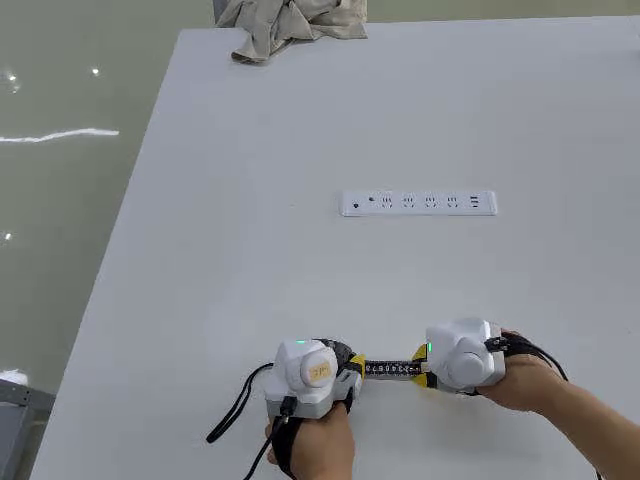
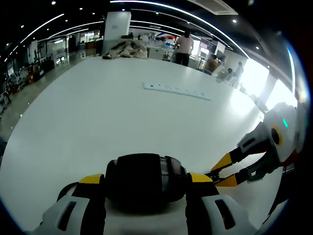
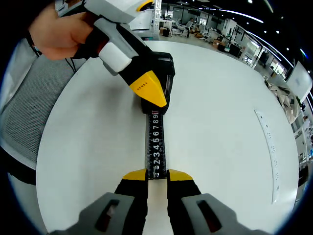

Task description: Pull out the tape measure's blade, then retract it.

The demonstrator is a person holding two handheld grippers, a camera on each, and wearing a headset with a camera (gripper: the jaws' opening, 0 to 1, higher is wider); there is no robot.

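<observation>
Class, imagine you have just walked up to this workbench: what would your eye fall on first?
A short stretch of numbered blade spans two grippers near the table's front edge. The left gripper clamps the black tape measure, and the right gripper pinches the blade's tip. Farther back, a white power strip lies mid-table and a crumpled cloth sits at the far edge.

White table (image 1: pixel 300 150) bears power strip (image 1: pixel 418 203) and cloth (image 1: pixel 290 25).
</observation>
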